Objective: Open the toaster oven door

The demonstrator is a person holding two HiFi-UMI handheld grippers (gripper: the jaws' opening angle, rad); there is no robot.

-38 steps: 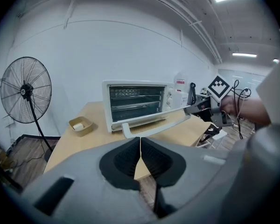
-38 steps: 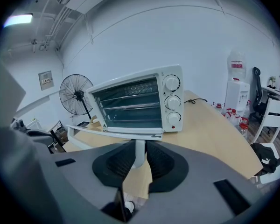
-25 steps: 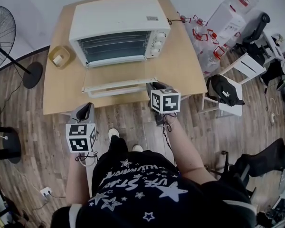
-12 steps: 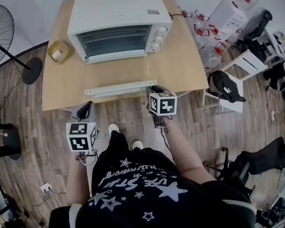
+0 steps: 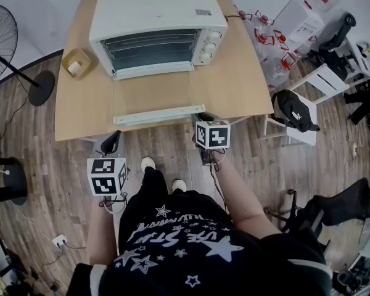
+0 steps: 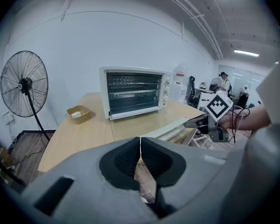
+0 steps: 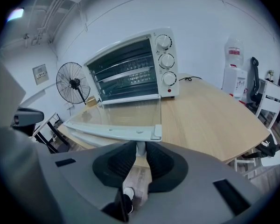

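Observation:
A white toaster oven [image 5: 157,11] stands at the back of the wooden table [image 5: 240,85]. Its glass door [image 5: 153,92] lies folded down flat, with the handle [image 5: 157,115] near the table's front edge. My right gripper [image 5: 200,117] is shut on the handle's right end; in the right gripper view the handle's post [image 7: 140,147] sits between the pads, under the door [image 7: 126,113]. My left gripper [image 5: 111,142] hangs below the table's front edge, left of the door, jaws shut on nothing [image 6: 140,146]. From the left gripper view the toaster oven [image 6: 135,92] faces me.
A small tan tray [image 5: 76,63] sits on the table left of the oven. A standing fan [image 5: 3,39] is at the far left. A white chair with a black bag [image 5: 293,119] stands right of the table. Clutter lies at the back right.
The door stays down flat with my right gripper on its handle. My left gripper has drifted slightly back from the table's edge.

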